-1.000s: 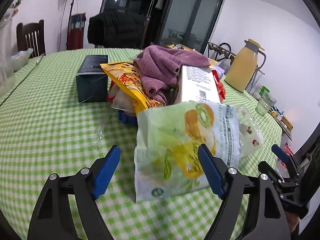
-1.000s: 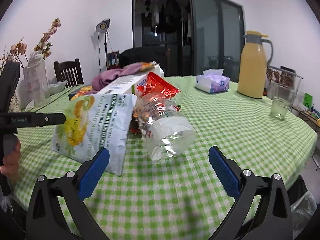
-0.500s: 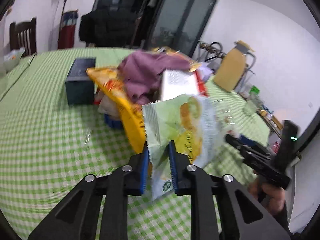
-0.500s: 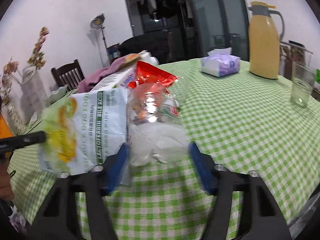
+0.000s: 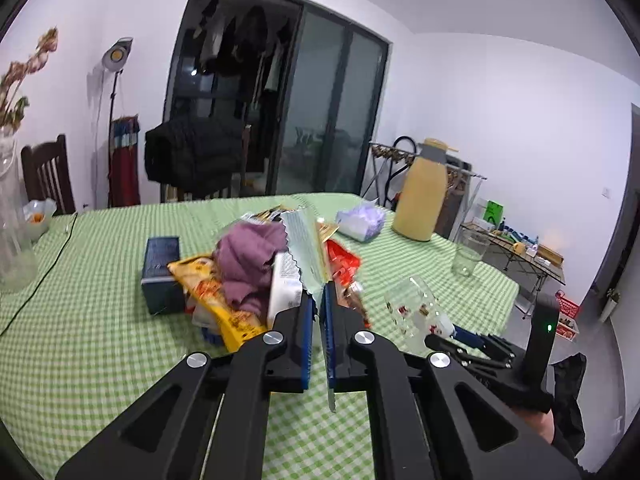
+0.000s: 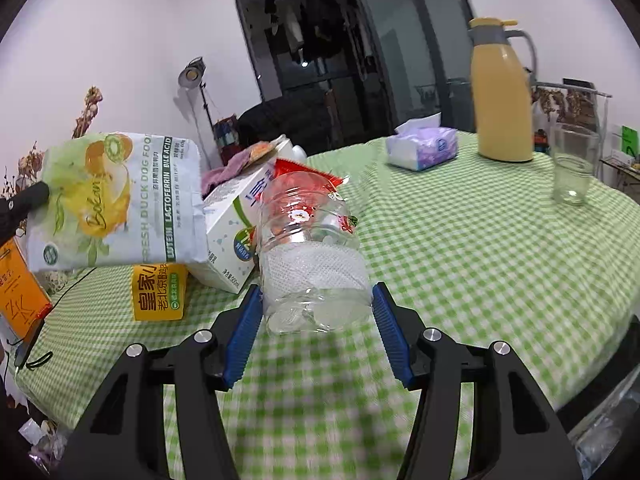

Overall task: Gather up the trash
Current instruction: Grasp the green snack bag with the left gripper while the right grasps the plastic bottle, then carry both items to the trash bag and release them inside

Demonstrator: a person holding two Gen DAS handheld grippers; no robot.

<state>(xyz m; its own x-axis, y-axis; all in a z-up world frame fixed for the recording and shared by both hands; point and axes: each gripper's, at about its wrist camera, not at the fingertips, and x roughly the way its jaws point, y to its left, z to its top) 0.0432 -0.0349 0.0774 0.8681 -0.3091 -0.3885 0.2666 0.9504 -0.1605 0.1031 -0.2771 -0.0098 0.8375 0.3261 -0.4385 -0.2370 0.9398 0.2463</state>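
My left gripper (image 5: 316,304) is shut on a green-and-white dog food bag (image 5: 306,248), seen edge-on between the blue pads; the right wrist view shows the bag (image 6: 120,200) lifted off the table. My right gripper (image 6: 316,312) is shut on a clear plastic bottle (image 6: 312,248), held base-first above the green checked tablecloth (image 6: 460,248). The bottle also shows in the left wrist view (image 5: 416,312). A trash pile lies beyond: a white carton (image 6: 236,216), a red wrapper (image 6: 300,172), a yellow snack bag (image 5: 216,300) and a purple cloth (image 5: 252,256).
A yellow thermos jug (image 6: 500,92), a drinking glass (image 6: 572,164) and a tissue pack (image 6: 424,148) stand at the table's far right. A dark box (image 5: 162,268) sits left of the pile. A glass vase (image 5: 12,220) and a chair (image 5: 48,180) are at far left.
My left gripper closed on the dog food bag and lifted it. My right gripper closed on the clear bottle and raised it off the table.
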